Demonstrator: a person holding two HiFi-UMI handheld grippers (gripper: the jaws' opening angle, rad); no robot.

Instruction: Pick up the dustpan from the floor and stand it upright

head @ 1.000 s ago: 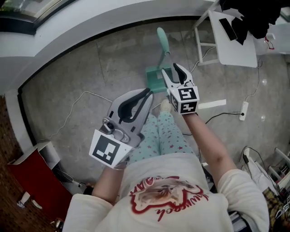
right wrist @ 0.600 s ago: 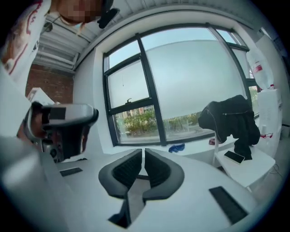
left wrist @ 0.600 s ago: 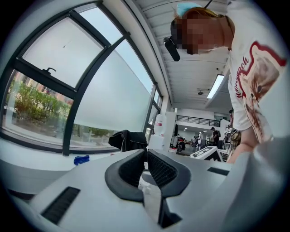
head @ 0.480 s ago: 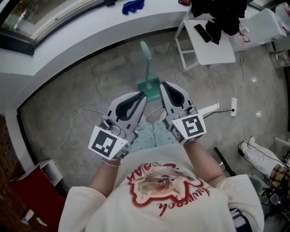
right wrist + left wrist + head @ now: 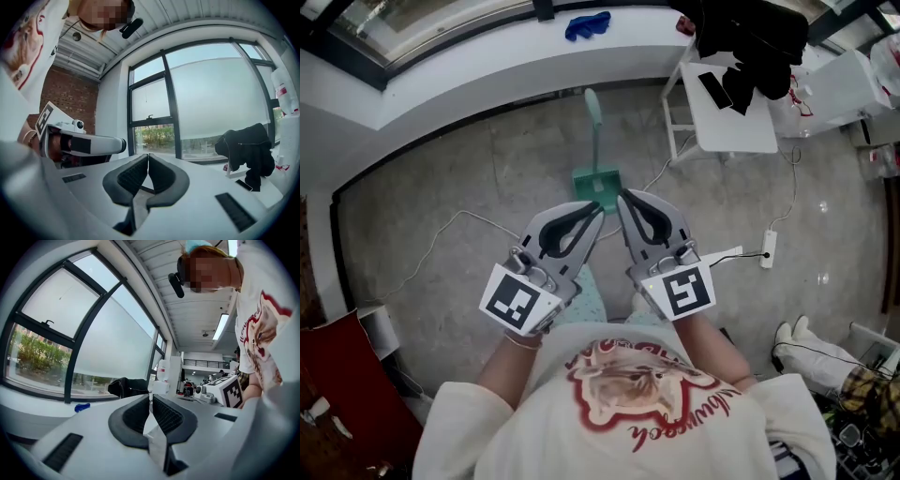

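From above, we see a person in a white shirt (image 5: 628, 394) with a red print holding two grey handheld grippers out side by side over a grey floor (image 5: 441, 178). The left gripper (image 5: 598, 208) has its jaws clenched together with nothing between them. The right gripper (image 5: 623, 197) has just been closing, and its jaws now meet at the tips, also empty. Each gripper carries a cube with black and white square markers near the person's wrist. The green dustpan (image 5: 592, 180) is on the floor just beyond the tips of both grippers and is held by neither. Its long pale green handle (image 5: 592, 112) runs away from the person toward the curved white window ledge (image 5: 487, 66). We cannot tell from this steep angle whether it is standing up. A blue cloth (image 5: 586, 25) lies on the ledge. To the right is a white desk (image 5: 750, 131) holding a dark phone (image 5: 714, 89) and a heap of black clothing (image 5: 755, 33). A thin white cable (image 5: 441, 239) trails over the floor at left, and a white power strip (image 5: 766, 248) lies at right. Both gripper views look level at large windows with trees outside.
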